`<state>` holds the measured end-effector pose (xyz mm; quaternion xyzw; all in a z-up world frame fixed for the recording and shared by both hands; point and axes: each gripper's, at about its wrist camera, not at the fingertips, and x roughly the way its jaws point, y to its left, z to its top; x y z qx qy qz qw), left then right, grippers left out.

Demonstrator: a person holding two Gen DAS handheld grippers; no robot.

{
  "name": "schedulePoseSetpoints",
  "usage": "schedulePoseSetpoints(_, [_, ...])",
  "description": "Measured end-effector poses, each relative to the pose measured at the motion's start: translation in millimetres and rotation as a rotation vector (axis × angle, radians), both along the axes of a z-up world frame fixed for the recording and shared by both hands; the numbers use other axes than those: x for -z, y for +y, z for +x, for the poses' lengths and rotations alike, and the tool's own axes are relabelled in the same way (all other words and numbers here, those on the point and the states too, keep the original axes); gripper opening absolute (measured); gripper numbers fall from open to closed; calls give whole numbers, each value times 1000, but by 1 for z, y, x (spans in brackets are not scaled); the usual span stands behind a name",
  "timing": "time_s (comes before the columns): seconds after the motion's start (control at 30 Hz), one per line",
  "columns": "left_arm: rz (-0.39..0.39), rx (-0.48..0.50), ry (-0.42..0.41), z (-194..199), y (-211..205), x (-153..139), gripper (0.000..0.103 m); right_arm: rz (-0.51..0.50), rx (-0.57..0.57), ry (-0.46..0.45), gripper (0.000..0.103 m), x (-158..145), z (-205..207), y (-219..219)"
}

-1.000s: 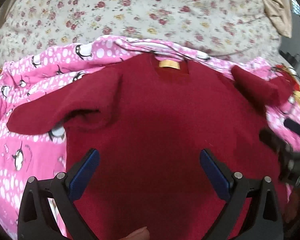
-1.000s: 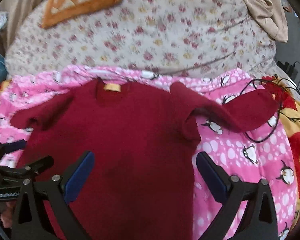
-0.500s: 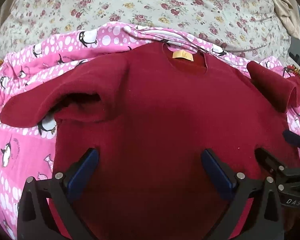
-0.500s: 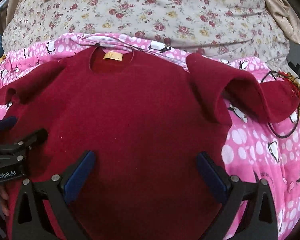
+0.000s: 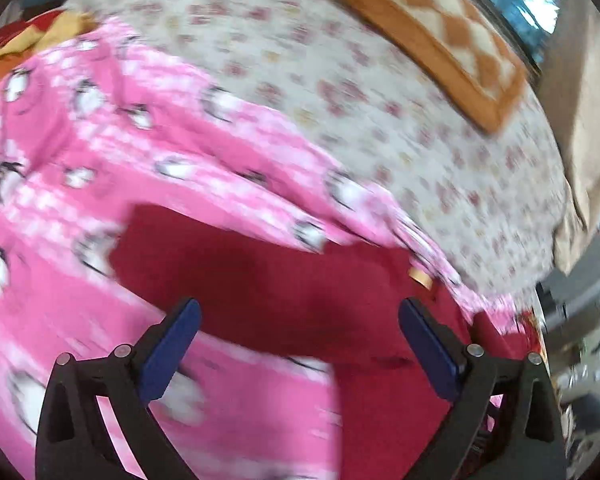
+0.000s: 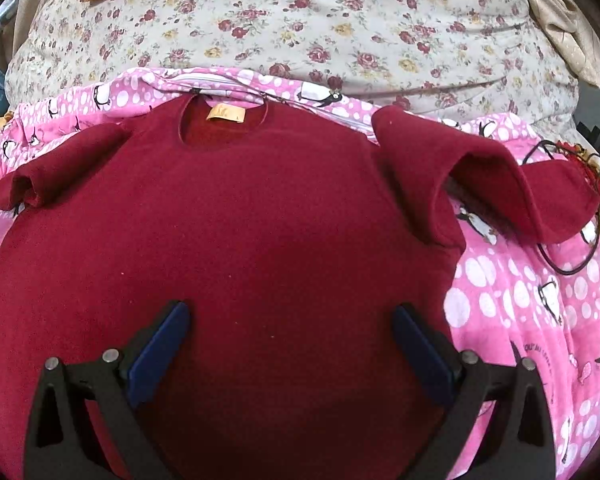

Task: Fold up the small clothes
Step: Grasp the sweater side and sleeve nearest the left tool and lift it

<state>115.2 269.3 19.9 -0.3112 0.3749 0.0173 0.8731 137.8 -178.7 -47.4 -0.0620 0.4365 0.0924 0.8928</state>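
Above red sweater (image 6: 240, 240), right tool (image 6: 292, 344) spread, level

Bed covered by a pink penguin-print blanket (image 6: 512, 300), spread across the near part and reaching the right edge. Flat on the blanket, toward the middle: a dark red sweater (image 6: 236, 240), neck label (image 6: 225, 113) turned to the far side, both sleeves bent outward over the pink. Behind the blanket, along the far edge, a bulky floral quilt (image 6: 340, 24). On the quilt, an orange checked cushion (image 5: 440, 44). Black cable (image 6: 568, 268) looped on the blanket near the right edge. Left-wrist view blurred.
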Motion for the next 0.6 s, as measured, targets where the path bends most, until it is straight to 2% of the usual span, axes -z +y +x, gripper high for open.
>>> schedulePoseSetpoints(0.07, [-120,-23,20,-1,33,19,82,-4,1,-1,103,1,0,1])
schedulePoseSetpoints(0.1, [-231,-50,40,-3,50,35,82,-5,0,-1,103,1,0,1])
schedulePoseSetpoints(0.13, [-298,-65,43,-4,58,45,82,-7,1,-1,103,1,0,1])
schedulePoseSetpoints(0.2, [-390,-107,14,-4,70,62,82,-12,1,-1,103,2,1,3])
schedulePoseSetpoints(0.23, [-402,-117,18,-2,72,69,82,-14,1,-1,103,3,1,3])
schedulePoseSetpoints(0.4, [-310,-93,11,20,72,72,83,-11,2,-2,103,4,1,4])
schedulePoseSetpoints(0.5, [-289,-119,7,24,78,76,80,-9,2,-1,103,5,1,3])
schedulePoseSetpoints(0.53, [-261,-127,16,25,77,76,75,-8,3,-1,103,5,1,3])
schedulePoseSetpoints(0.57, [-196,-133,48,27,71,73,65,-8,3,-1,103,5,1,3])
schedulePoseSetpoints(0.6, [-122,-146,90,29,68,71,25,-6,3,-1,103,5,2,3])
